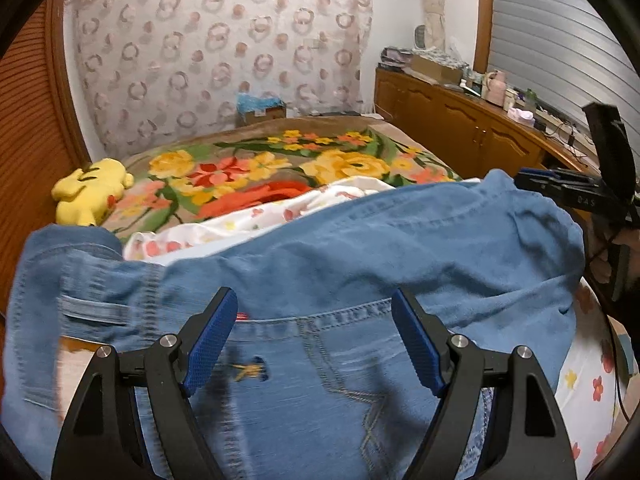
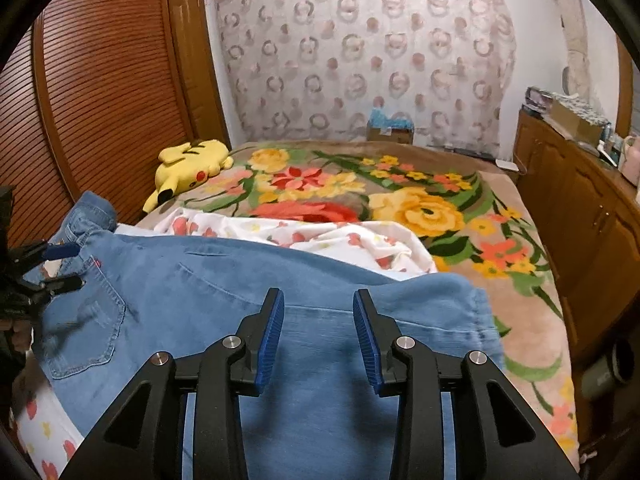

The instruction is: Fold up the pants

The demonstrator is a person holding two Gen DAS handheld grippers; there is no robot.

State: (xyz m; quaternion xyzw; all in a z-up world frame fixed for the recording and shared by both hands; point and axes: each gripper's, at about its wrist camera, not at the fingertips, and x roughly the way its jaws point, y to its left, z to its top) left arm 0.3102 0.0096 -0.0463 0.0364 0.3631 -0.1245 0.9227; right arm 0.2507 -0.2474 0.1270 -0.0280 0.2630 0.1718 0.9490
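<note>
Jeans (image 2: 248, 320) lie spread across the near part of the bed, over a white flowered sheet (image 2: 340, 240) and the floral blanket (image 2: 420, 208). Left gripper (image 1: 314, 338) hangs low over the waistband end, jaws wide apart, holding nothing. Right gripper (image 2: 319, 336) hangs level above the leg fabric, jaws apart too. A yellow plush toy (image 2: 192, 164) rests beside the louvred door (image 2: 100, 80).

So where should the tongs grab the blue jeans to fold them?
Probably the waistband of the jeans: it's the thick stitched edge with a belt loop, just ahead of the open left tongs. Come from the near side, sliding one finger under the edge. The right tongs are open too.
</note>
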